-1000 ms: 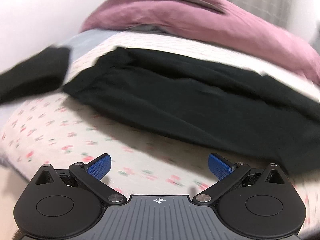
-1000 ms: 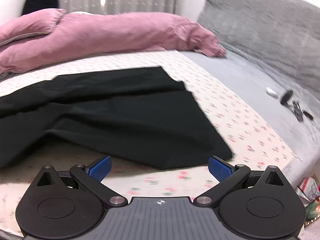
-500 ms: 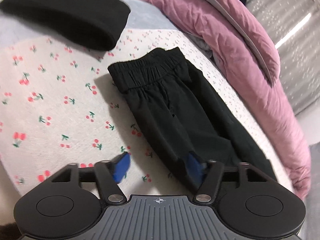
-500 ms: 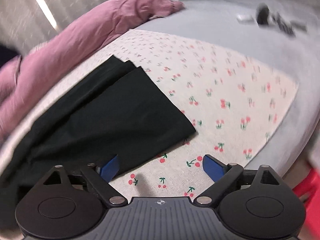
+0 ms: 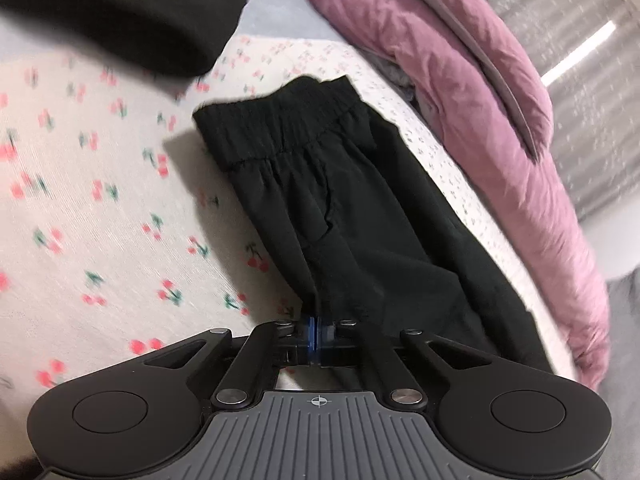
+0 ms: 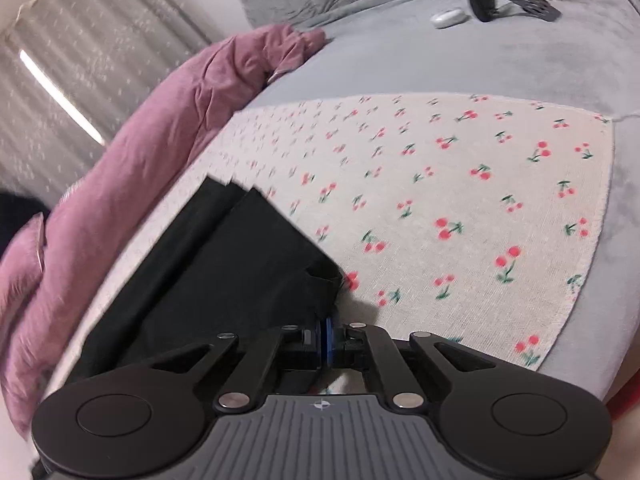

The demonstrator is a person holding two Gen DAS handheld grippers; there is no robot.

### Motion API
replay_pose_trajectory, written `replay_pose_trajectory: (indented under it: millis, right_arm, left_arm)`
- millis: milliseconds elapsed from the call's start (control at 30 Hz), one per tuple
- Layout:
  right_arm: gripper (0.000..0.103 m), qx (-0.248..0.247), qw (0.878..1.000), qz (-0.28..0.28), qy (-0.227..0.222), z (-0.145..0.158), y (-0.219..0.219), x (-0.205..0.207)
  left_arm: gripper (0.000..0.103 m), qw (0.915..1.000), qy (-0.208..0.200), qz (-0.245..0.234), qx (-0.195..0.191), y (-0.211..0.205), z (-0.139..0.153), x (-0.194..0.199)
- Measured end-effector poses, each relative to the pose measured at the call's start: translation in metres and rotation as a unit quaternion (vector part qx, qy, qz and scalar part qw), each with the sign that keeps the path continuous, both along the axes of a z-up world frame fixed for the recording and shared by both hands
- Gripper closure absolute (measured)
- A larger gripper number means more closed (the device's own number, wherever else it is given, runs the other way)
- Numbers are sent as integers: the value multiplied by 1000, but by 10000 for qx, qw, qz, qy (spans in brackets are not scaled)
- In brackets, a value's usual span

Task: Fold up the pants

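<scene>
Black pants (image 5: 340,216) lie folded lengthwise on a cherry-print sheet (image 5: 92,200), with the elastic waistband (image 5: 276,128) at the far end in the left wrist view. My left gripper (image 5: 318,334) is shut on the near edge of the pants below the waistband. In the right wrist view the leg end of the pants (image 6: 224,256) lies on the same sheet (image 6: 460,184). My right gripper (image 6: 326,340) is shut on the near corner of the leg hems.
A pink duvet (image 5: 460,92) lies along the far side of the pants, also in the right wrist view (image 6: 160,120). A black folded garment (image 5: 132,12) sits beyond the waistband. Small items (image 6: 500,0) lie on the grey blanket (image 6: 440,52).
Both grippers moved down to the pants' near edge and went from open to shut on the fabric, the left near the waist, the right at the leg hems.
</scene>
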State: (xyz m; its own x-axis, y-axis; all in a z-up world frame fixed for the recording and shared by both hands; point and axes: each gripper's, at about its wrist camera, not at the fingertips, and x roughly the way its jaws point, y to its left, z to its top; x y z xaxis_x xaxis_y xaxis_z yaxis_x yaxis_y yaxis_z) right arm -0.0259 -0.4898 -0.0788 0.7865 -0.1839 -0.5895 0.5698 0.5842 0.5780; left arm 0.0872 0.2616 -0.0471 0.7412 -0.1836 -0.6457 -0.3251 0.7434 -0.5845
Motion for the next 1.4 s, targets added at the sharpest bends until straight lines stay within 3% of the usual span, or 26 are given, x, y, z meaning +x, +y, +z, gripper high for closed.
replay_pose_trajectory:
  millis: [167, 300, 433, 567, 633, 667, 700, 733, 800, 900, 1067, 1133, 1333, 1400]
  right_arm:
    - [102, -49, 9998, -193, -23, 17, -17, -17]
    - [102, -672, 9970, -49, 380, 25, -7, -22]
    - [103, -1056, 9913, -40, 789, 19, -4, -28]
    - [103, -1279, 9870, 18, 976, 12, -3, -28]
    - [87, -1523, 9817, -9, 1141, 17, 2, -27]
    - [66, -1672, 9785, -57, 1207, 22, 4, -28]
    - [50, -1831, 9750, -120, 1253, 26, 6, -28]
    - [44, -2017, 9721, -120, 1195, 32, 9, -30]
    - [30, -2236, 9684, -40, 1106, 43, 11, -30]
    - [21, -2435, 9636, 242, 1075, 57, 17, -19]
    - [16, -2534, 9606, 726, 881, 74, 29, 18]
    - [15, -2464, 9616, 908, 803, 80, 34, 37]
    - [14, -2500, 9554, 1419, 678, 95, 47, 99]
    - [13, -2543, 9524, 1524, 714, 98, 46, 121]
  left_arm:
    - [103, 9993, 95, -363, 58, 11, 16, -14]
    - [103, 9950, 357, -800, 475, 3, 15, -23]
    - [100, 9862, 632, -1233, 908, -4, 9, -27]
    - [94, 9732, 778, -1577, 1484, -17, 20, -24]
    - [84, 9673, 868, -1573, 1793, -24, 29, -24]
    - [75, 9642, 881, -1543, 1966, -27, 34, -25]
    - [52, 9602, 874, -1496, 2190, -31, 41, -28]
    - [32, 9572, 796, -1451, 2373, -33, 47, -32]
    - [29, 9516, 524, -1383, 2694, -39, 60, -40]
    - [19, 9474, 266, -1423, 2854, -44, 75, -40]
    - [10, 9384, -177, -1797, 2945, -67, 88, -14]
    - [9, 9302, -293, -1982, 3075, -78, 91, 0]
    - [5, 8938, -526, -2643, 3585, -113, 97, 67]
    - [5, 8775, -537, -2981, 3719, -125, 95, 102]
